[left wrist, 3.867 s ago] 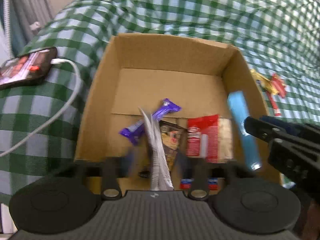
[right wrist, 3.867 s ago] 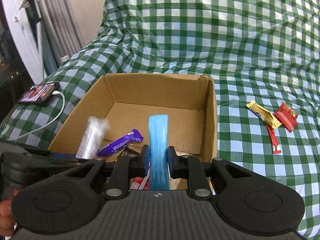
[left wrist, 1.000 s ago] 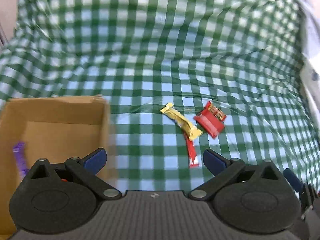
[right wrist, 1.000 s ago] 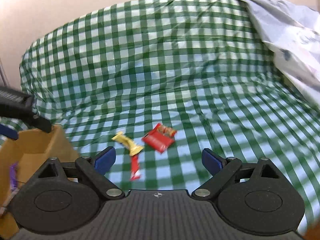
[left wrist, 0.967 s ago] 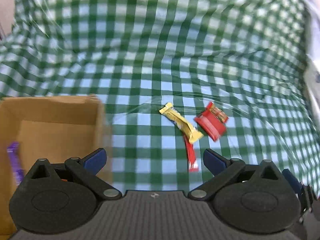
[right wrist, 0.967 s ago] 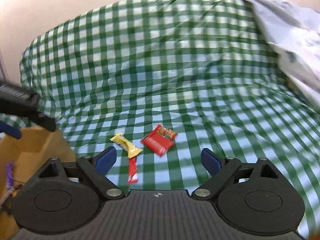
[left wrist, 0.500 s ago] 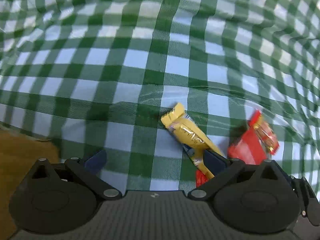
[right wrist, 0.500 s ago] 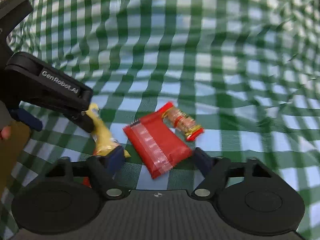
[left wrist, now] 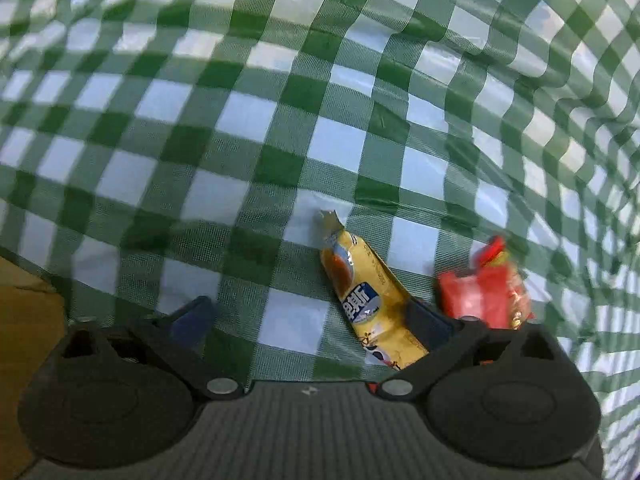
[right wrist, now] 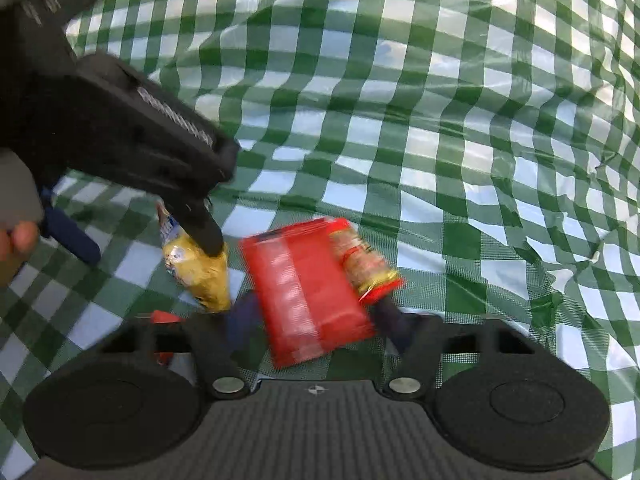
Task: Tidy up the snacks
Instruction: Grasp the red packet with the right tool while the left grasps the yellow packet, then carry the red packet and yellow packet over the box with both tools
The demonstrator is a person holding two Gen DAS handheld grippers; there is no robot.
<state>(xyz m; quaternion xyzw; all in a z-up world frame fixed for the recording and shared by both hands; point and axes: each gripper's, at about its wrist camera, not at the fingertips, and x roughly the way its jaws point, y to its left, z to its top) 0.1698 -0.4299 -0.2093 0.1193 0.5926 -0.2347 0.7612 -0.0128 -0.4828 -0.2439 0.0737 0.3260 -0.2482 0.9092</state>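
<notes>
Our right gripper (right wrist: 316,316) straddled the red snack pack (right wrist: 308,292) on the checked cloth (right wrist: 440,140). Its jaws had just been closing, and the pack lay between the blue pads, though blur kept us from telling whether they pressed it yet. Our left gripper (left wrist: 308,320) stood wide over the yellow snack bar (left wrist: 368,300); its jaws had also just been closing, the right finger touching the bar's edge, the left finger well clear, so nothing was gripped. From the right wrist, the left gripper's black body crossed in front, its tip on the yellow bar and hiding part of it. A thin red stick (right wrist: 160,318) poked out beside our right gripper's left finger. A cardboard box corner (left wrist: 24,320) showed at the left wrist view's edge.
</notes>
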